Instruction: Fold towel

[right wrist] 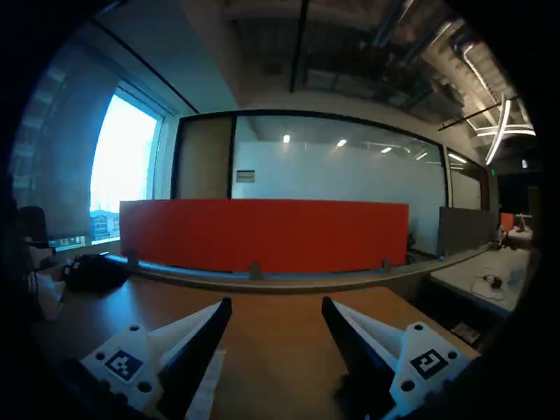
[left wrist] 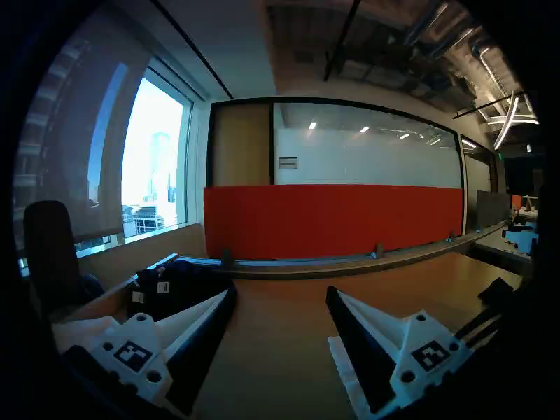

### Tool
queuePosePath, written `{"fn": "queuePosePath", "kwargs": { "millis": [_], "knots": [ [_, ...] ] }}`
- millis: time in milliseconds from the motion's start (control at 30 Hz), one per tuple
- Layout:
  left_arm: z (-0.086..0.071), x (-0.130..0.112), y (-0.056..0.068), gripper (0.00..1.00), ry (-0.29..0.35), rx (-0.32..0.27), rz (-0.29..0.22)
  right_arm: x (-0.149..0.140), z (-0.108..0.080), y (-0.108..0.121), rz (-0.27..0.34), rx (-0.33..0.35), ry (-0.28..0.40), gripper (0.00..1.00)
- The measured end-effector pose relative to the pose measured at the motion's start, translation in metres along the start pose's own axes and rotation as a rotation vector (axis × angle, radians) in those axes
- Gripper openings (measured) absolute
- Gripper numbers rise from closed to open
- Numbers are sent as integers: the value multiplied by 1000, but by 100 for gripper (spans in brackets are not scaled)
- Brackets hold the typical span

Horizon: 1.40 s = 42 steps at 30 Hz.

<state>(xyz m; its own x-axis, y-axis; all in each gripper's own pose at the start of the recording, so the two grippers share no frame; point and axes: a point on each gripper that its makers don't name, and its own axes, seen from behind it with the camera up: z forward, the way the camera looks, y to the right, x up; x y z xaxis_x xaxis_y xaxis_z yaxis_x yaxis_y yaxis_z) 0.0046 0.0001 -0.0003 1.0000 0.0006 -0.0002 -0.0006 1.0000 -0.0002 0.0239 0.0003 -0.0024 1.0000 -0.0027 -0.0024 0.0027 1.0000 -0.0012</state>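
Our left gripper [left wrist: 278,294] and right gripper [right wrist: 275,302] both gape wide, holding nothing. The white towel [right wrist: 208,383] lies on the table [left wrist: 280,350] at the bottom of the frame. We judge folding not yet begun; next, the 2 grippers dip to pinch its edge.

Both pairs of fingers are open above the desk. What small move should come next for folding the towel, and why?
Probably tilt and lower both grippers toward the towel. The left gripper and the right gripper are open, hold nothing, and point level across the wooden desk at the red partition, while the white cloth lies low beneath the fingers.
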Motion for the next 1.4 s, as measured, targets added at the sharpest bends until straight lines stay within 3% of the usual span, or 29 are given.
{"fn": "queuePosePath", "kwargs": {
  "millis": [400,767,967,1400],
  "knots": [
    [-5,57,5,95,-9,-5,-8,64,-9,5,10,-14,2,100],
    [-9,68,8,95,-47,-40,28,81,-11,2,-20,20,-16,100],
    [-11,65,10,95,-83,-60,50,84,-10,-7,-50,69,-39,100],
    [-14,57,38,95,-156,-201,114,70,-13,-41,-161,278,-133,100]
  ]
}}
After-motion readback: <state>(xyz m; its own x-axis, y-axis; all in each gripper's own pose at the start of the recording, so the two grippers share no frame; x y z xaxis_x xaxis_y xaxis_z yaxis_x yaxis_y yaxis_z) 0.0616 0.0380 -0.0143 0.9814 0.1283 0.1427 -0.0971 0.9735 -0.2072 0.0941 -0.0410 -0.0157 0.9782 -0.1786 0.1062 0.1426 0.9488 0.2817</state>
